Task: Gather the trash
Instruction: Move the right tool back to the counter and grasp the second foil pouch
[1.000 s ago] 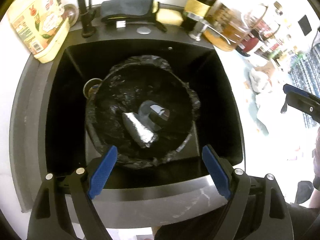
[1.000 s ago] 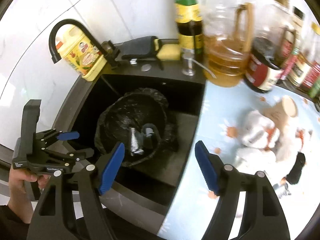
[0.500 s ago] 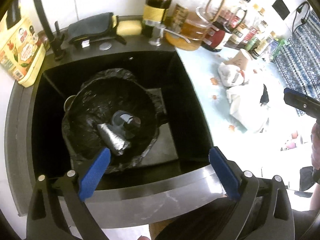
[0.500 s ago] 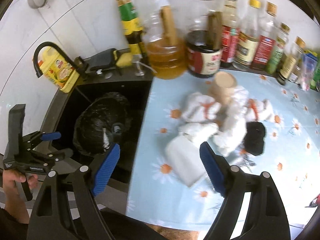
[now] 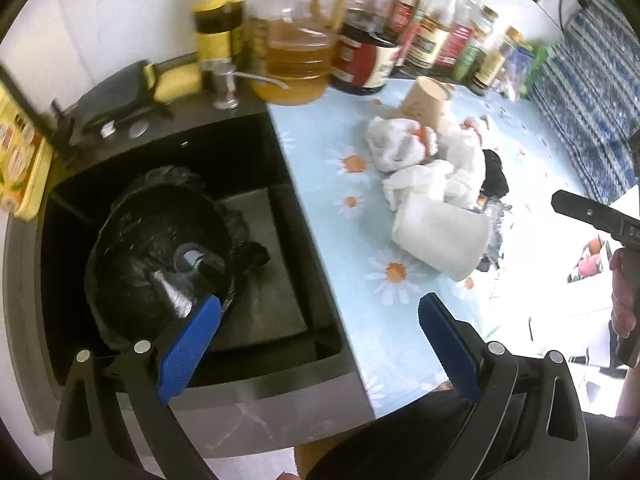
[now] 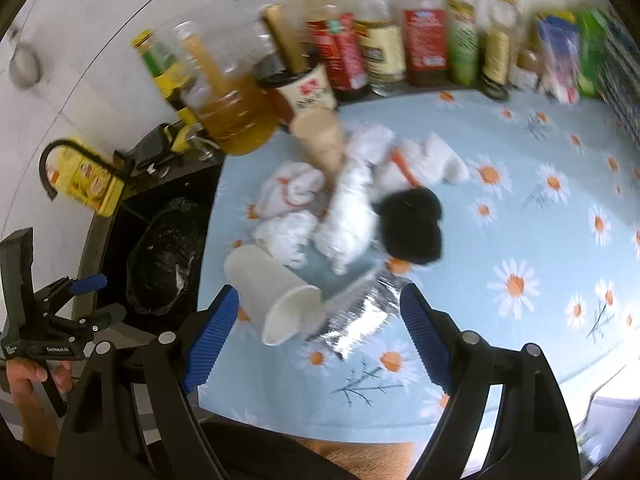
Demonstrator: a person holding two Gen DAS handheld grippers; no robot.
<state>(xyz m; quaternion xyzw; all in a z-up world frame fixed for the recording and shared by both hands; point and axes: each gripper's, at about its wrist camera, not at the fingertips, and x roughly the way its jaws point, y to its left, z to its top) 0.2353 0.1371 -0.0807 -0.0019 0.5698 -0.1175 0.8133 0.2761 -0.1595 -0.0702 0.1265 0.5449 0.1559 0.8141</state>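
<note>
Both grippers (image 5: pixel 320 340) (image 6: pixel 316 336) swung from bin to countertop, jaws wide, empty (labels blurred).

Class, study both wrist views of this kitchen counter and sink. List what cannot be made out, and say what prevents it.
- Bottle labels: right wrist view, motion blur makes the text unreadable.
- Bin bag contents: left wrist view, dark liner and the left gripper cover part.
- Black object in the trash pile: right wrist view, blurred, identity unclear.
- Faucet: left wrist view, cut off by the edge.

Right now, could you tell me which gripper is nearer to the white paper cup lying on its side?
Right. The right gripper hovers open directly over the white paper cup; the left gripper sits over the sink edge, off to the side.
</note>
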